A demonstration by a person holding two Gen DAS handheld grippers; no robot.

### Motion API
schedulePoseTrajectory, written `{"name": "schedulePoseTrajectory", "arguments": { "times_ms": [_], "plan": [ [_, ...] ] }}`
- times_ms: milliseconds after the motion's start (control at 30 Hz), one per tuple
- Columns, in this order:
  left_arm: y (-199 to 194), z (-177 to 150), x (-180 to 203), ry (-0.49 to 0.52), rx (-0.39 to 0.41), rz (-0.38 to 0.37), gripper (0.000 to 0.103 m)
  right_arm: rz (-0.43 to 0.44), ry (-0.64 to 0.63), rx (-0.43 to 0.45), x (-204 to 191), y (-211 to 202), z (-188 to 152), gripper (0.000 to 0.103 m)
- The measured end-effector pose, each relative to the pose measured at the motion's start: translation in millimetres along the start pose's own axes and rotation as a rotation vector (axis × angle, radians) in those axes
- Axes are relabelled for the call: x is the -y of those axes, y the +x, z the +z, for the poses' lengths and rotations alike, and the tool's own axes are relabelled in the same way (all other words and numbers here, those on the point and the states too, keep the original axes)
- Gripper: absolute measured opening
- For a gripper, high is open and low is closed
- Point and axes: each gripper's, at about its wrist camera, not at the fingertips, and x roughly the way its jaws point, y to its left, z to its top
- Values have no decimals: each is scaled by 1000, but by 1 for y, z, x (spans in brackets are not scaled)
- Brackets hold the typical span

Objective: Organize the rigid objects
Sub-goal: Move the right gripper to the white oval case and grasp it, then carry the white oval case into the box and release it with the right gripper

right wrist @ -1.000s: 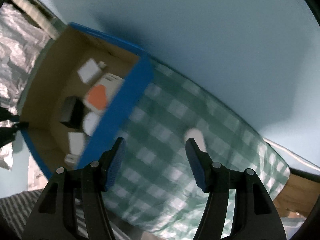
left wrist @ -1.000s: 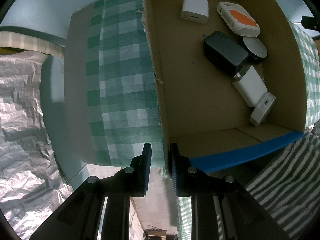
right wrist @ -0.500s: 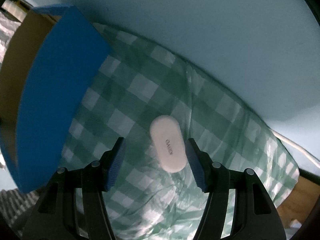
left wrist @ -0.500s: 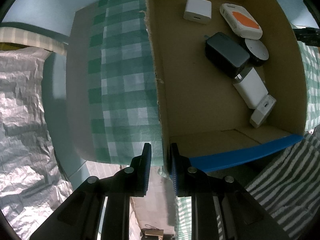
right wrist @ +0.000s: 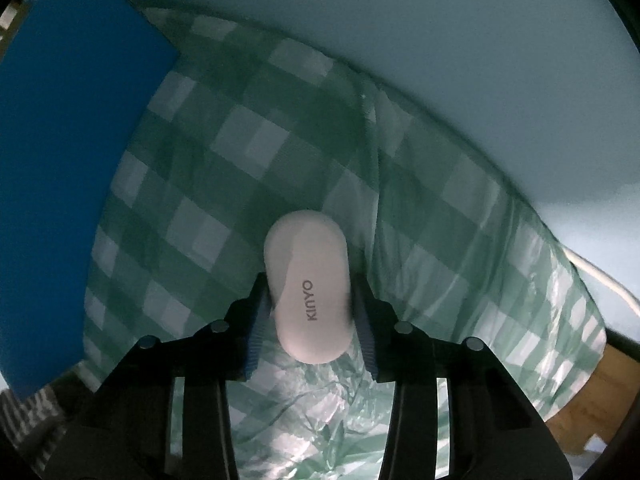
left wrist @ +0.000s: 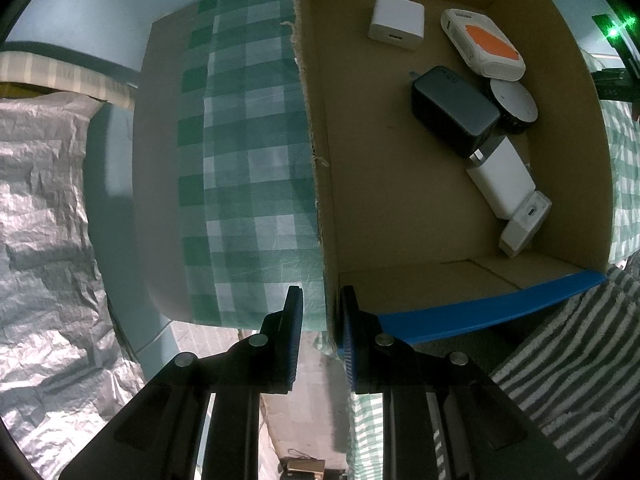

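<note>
- progress looks well along, judging from the box alone: the cardboard box (left wrist: 400, 208) already holds six small items, gathered toward one side of its floor, and much of the floor is bare.
- count inside the box: one white cube charger (left wrist: 397, 22), one white case with an orange top (left wrist: 482, 42), one black charger (left wrist: 454, 110), one round puck (left wrist: 515, 104) with a pale top and dark sides, one white block charger (left wrist: 502, 180), and one small white adapter (left wrist: 525, 224) touching its end. that makes six.
- count outside the box: one white oval case (right wrist: 308, 284) with grey lettering lies on the green checked cloth (right wrist: 224, 168), beside the box's blue wall (right wrist: 68, 152). no other loose item shows in either view, so this seems to be the last piece, though the cloth is not seen whole.
- right gripper (right wrist: 310, 322): its jaws are closing, with the oval case between them; the blue pads sit against its two long sides, so i judge it pinched, but it is not yet lifted off the cloth.
- left gripper (left wrist: 320, 330): its jaws are pressed nearly together, pinching the corner edge of the box wall, which likely steadies the box.
- left to do, as i judge it: raise the oval case, carry it over the blue wall and set it on the bare cardboard floor, then let go of the box.
</note>
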Motion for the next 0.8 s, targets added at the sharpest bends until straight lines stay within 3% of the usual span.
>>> {"name": "schedulePoseTrajectory", "arguments": {
  "times_ms": [333, 800],
  "plan": [
    [1, -1, 0, 17, 3, -4, 19, 21, 55, 16, -13, -18, -5, 37],
    [0, -2, 3, 41, 9, -2, 18, 85, 51, 67, -32, -95, -20, 37]
  ]
}}
